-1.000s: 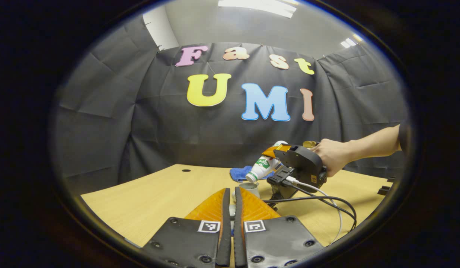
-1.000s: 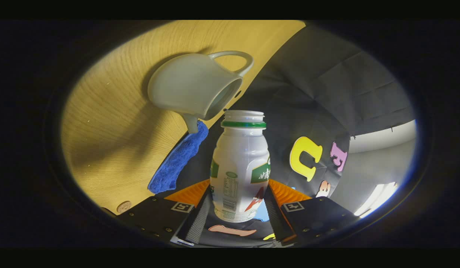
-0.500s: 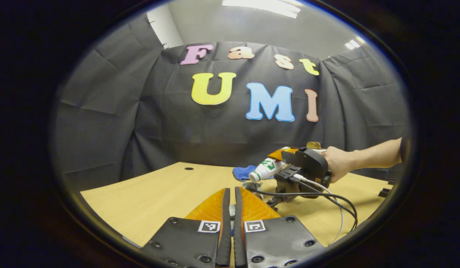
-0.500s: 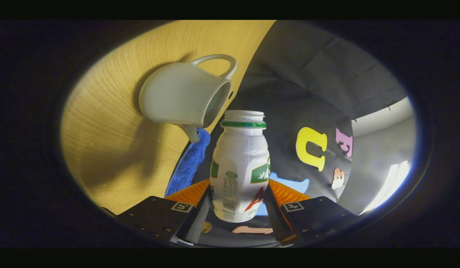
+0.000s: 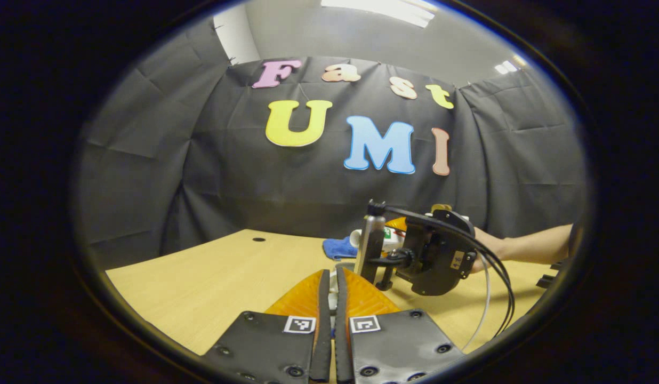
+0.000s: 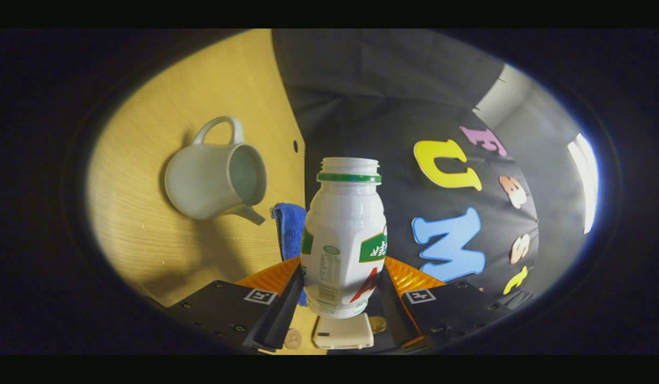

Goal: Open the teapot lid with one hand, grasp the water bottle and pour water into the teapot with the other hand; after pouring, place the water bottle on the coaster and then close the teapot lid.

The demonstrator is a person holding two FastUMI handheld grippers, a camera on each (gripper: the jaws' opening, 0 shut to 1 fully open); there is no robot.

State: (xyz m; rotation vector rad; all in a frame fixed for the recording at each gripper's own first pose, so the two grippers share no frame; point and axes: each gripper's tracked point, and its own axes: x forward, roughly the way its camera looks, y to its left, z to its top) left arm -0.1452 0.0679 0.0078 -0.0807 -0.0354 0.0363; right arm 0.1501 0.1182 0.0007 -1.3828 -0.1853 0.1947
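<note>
Low in the left gripper view, the left gripper (image 5: 330, 298) has its two fingers pressed almost together with only a thin slit between them; something pale sits at the tips, too hidden to tell what, so I cannot tell whether it grips anything. Table (image 5: 217, 282) is light wood. Ahead and to the right of the tips, the right gripper (image 5: 380, 237) hangs above the table with a hand (image 5: 489, 248) at its back end and cables (image 5: 495, 277) looping down from it. Bottle (image 5: 385, 240) is partly visible between that gripper's fingers, mostly hidden by its body. Blue cloth (image 5: 337, 248) lies on the table just behind. Over in the right gripper view, the right gripper (image 6: 341, 277) is clamped on the bottle (image 6: 344, 240), both fingers against its lower sides; white body, green neck ring, cap off, mouth pointing away from the camera. Teapot (image 6: 215, 178) stands on the table (image 6: 148, 240) off to the left of the bottle, apart from it, lid off, opening bare, spout toward the blue cloth (image 6: 291, 224), handle on the far side. Cloth lies between teapot and bottle in this view. Below the bottle base a small white box (image 6: 343, 332) and two small round discs (image 6: 293, 338) are on the table; cannot tell whether either is the coaster.
</note>
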